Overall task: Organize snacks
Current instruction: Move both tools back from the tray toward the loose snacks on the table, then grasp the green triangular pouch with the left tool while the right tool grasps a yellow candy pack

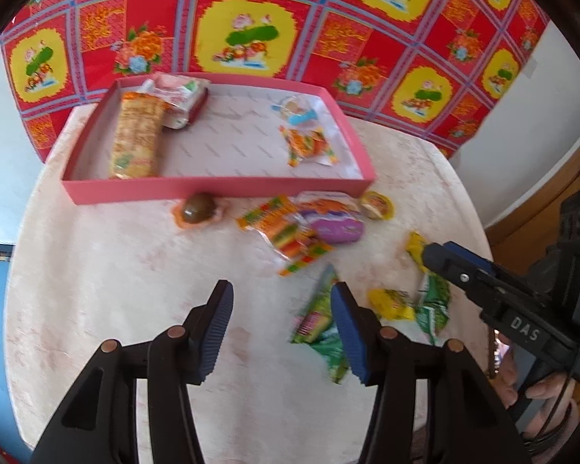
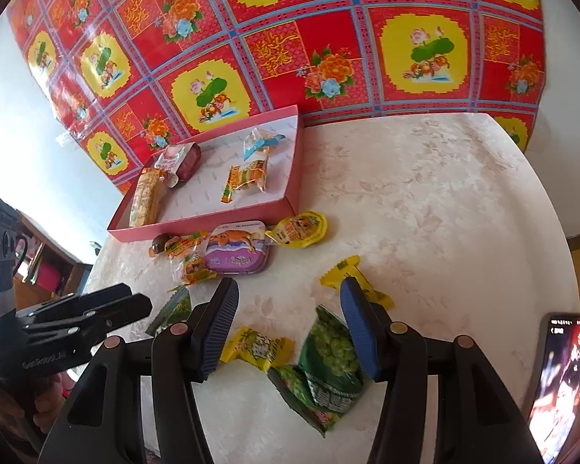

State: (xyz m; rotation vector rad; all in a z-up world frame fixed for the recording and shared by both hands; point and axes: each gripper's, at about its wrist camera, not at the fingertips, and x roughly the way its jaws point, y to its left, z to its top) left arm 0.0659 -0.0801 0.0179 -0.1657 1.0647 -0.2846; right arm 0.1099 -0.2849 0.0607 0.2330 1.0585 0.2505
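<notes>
My left tongs [image 1: 280,332] hang spread over bare tablecloth [image 1: 116,270], nothing between the jaws; a green packet [image 1: 321,332] lies just past their right finger. My right tongs [image 2: 290,328] are spread too, empty, above a yellow candy [image 2: 257,348] and a green pea bag [image 2: 328,352]. Ahead of both, the pink tray [image 1: 220,188] holds four snacks, with a purple tin [image 2: 237,255] just in front of it.

One pink tray [image 2: 290,178] in the upper middle of the frame holds four snack packets. Eight more snacks lie loose on the table below it, among them two green packets [image 2: 328,352]. One phone [image 2: 560,379] sits at lower right.
</notes>
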